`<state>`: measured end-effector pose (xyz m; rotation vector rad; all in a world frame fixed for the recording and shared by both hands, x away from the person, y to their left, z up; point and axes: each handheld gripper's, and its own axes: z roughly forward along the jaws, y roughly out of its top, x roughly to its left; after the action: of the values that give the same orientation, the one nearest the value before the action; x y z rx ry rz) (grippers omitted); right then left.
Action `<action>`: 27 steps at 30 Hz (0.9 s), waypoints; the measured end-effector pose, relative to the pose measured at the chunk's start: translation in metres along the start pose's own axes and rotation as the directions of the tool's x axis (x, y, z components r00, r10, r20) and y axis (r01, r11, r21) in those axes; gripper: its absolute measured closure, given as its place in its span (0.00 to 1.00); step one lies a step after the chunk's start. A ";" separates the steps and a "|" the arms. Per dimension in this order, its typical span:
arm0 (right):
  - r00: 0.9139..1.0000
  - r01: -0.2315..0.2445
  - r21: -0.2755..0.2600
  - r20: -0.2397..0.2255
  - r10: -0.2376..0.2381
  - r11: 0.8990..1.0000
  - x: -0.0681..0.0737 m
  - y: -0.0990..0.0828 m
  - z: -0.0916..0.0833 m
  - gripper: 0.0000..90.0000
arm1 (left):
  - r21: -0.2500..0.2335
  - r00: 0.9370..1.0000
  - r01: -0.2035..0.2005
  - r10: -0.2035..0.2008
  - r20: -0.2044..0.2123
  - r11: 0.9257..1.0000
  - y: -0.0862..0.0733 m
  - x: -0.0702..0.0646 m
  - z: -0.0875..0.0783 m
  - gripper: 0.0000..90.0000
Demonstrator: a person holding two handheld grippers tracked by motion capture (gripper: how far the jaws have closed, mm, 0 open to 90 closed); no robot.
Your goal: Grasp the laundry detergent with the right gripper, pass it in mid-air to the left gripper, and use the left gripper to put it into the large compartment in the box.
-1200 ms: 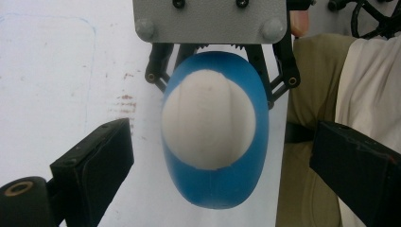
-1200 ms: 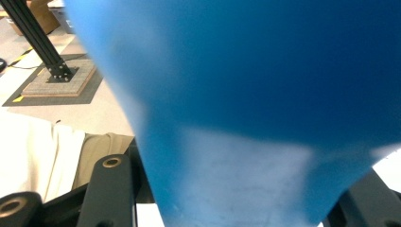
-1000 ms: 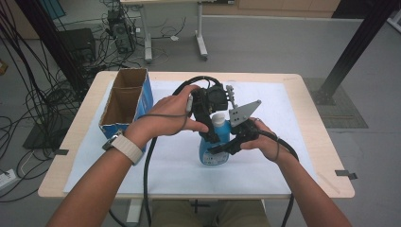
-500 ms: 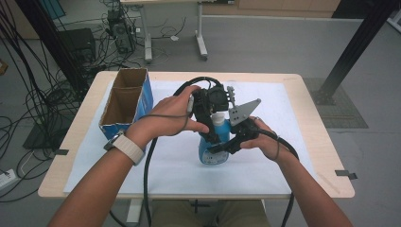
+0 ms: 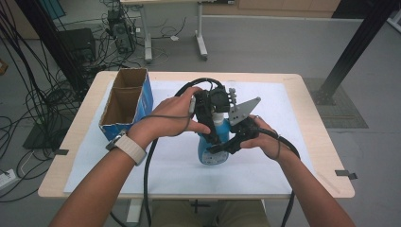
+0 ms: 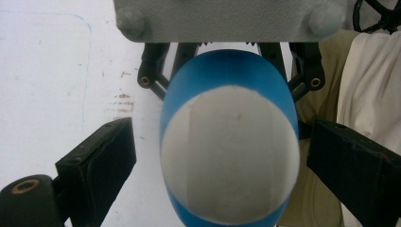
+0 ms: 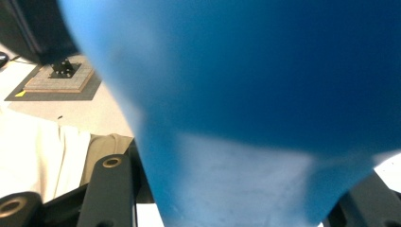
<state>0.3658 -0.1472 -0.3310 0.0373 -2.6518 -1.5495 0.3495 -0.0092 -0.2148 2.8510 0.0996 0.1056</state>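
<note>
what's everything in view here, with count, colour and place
bottle: one, blue with a white cap, upright mid-table on the sheet
cardboard box: one, brown inside, blue outside, open top, two compartments, left end of the table
sheet: one, white, covering most of the table top
table: one, light wood
black cables: many, on the floor left of the table
left hand-held gripper: one, black, above the bottle's cap, jaws apart either side of it, just been closing
right hand-held gripper: one, black with a grey plate, clamped on the bottle's body
forearms: two, entering from the bottom
</note>
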 end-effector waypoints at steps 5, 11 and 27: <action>1.000 0.007 0.007 -0.003 -0.007 1.000 0.001 0.003 -0.001 0.48 | 0.001 1.000 -0.005 0.005 0.003 1.000 0.001 0.000 0.001 0.12; 1.000 0.012 0.011 -0.011 -0.012 1.000 0.002 0.005 0.000 0.48 | 0.016 1.000 -0.016 0.016 0.007 1.000 0.002 -0.001 0.003 0.14; 1.000 0.021 0.013 -0.014 -0.021 1.000 0.003 0.010 -0.003 0.48 | 0.027 0.999 -0.030 0.029 0.014 0.999 0.004 -0.002 0.006 0.20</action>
<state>0.3629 -0.1451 -0.3212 0.0763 -2.6595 -1.5321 0.3481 -0.0153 -0.2191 2.8808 0.0566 0.0919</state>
